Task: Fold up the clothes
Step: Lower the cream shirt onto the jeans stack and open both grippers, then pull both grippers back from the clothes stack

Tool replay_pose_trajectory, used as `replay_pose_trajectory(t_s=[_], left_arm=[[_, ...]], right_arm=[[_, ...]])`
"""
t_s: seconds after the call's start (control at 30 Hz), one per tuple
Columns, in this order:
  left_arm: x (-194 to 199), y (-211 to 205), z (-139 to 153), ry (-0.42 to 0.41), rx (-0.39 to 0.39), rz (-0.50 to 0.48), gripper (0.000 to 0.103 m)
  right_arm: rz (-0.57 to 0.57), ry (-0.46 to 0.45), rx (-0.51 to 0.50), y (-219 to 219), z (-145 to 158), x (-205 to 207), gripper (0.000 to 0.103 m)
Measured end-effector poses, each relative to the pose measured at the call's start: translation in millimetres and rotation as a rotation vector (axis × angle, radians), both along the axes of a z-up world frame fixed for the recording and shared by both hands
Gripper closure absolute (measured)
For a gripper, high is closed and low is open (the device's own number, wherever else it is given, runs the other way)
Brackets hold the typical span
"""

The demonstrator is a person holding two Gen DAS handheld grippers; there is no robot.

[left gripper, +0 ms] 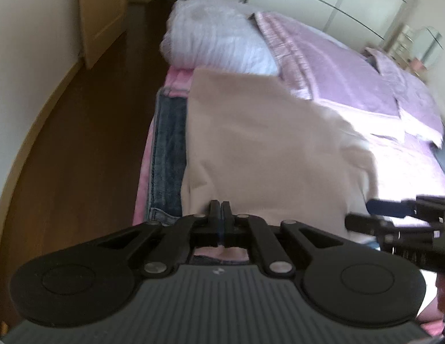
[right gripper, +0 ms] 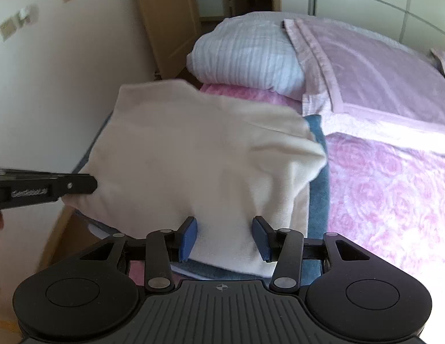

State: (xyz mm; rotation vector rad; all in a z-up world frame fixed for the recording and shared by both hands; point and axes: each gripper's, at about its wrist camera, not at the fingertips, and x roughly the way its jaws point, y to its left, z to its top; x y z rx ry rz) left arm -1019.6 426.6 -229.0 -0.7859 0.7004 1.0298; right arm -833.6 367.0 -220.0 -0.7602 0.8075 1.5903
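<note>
While the left gripper [left gripper: 221, 209] has its fingers pressed together on the near edge of the cream garment [right gripper: 199, 154], the right gripper [right gripper: 225, 236] stands spread, the garment's near hem lying between its blue pads [right gripper: 189, 238] without being pinched. The cream cloth lies just ahead of both grippers, draped over blue jeans [left gripper: 167, 154] and a pink towel [right gripper: 251, 94] at the edge of the bed [right gripper: 394, 172], with a folded white striped quilt [right gripper: 248, 57] farther ahead. I judge a fold of this garment to be in hand; whether the edge is being lifted or laid down cannot be told. To do it well, both grippers should hold the hem at matching corners, keep the cloth taut between them and move level together, so the edge lands square and the jeans beneath are not dragged along. No basket, box or other container shows in either view.
</note>
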Motion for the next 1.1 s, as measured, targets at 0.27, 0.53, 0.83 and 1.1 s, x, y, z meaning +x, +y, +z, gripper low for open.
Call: replay_pose_trajectory(t_s=[0.27, 0.53, 0.83, 1.1], left_arm=[[14.3, -32.4, 41.2, 0.068, 0.062, 0.034, 0.099], [8.5, -118.3, 75.7, 0.077, 0.036, 0.080, 0.078], [32.8, -208.5, 124.7, 0.163, 0.162, 0.093, 0.050], [51.0, -286.5, 127.0, 0.202, 0.171, 0.134, 0.047]], right_arm=[[-0.046, 0.052, 0.017, -38.9, 19.6, 6.3, 0.055], [-0.089, 0.069, -0.004, -110.5, 34.6, 15.3, 0.055], [-0.104, 0.035, 0.075, -192.6, 91.7, 26.9, 0.055], [-0.128, -0.009, 0.066, -260.8, 101.8, 39.1, 0.055]])
